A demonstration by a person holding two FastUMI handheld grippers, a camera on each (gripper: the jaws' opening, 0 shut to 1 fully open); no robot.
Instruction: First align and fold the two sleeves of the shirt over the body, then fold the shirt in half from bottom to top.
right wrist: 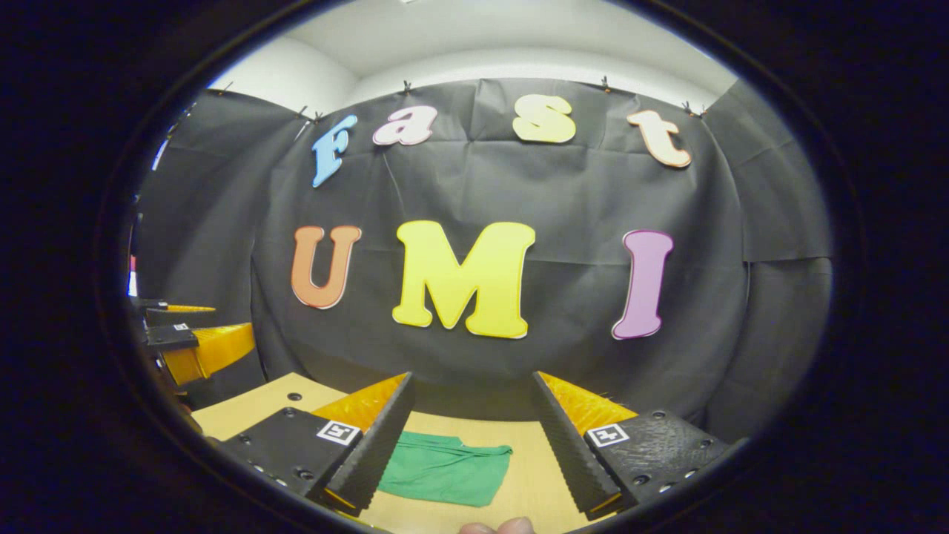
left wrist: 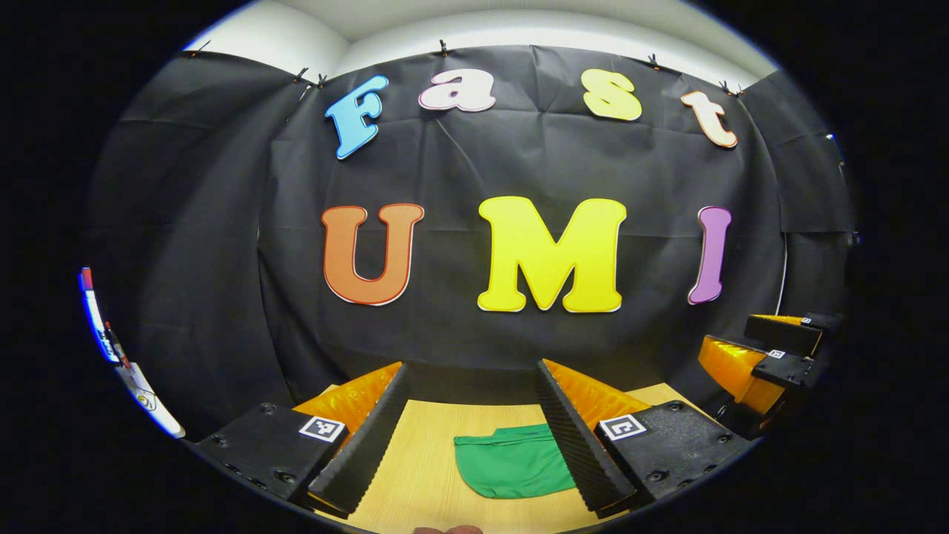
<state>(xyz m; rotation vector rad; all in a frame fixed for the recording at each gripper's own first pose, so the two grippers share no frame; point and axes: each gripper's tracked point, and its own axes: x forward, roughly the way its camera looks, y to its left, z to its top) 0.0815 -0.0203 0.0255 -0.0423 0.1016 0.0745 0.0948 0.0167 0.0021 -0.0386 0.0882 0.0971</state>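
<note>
I hold my left claw (left wrist: 471, 437) spread above the tabletop (left wrist: 422, 460); my right claw (right wrist: 471, 445) is spread too, pinching nothing; the green shirt (left wrist: 511, 463) lies crumpled on the wood between the fingers.

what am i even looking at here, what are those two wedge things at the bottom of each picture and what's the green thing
Each picture comes from a fisheye camera riding on a handheld two-finger gripper; a person holds one in each hand. The wedges are that gripper's own fingers. In the left gripper view, the left gripper stands open and holds nothing; the right gripper shows farther off at the side. In the right gripper view, the right gripper is likewise open and empty. The green thing is a shirt lying on the wooden table, ready to be folded. Neither gripper touches it.
</note>
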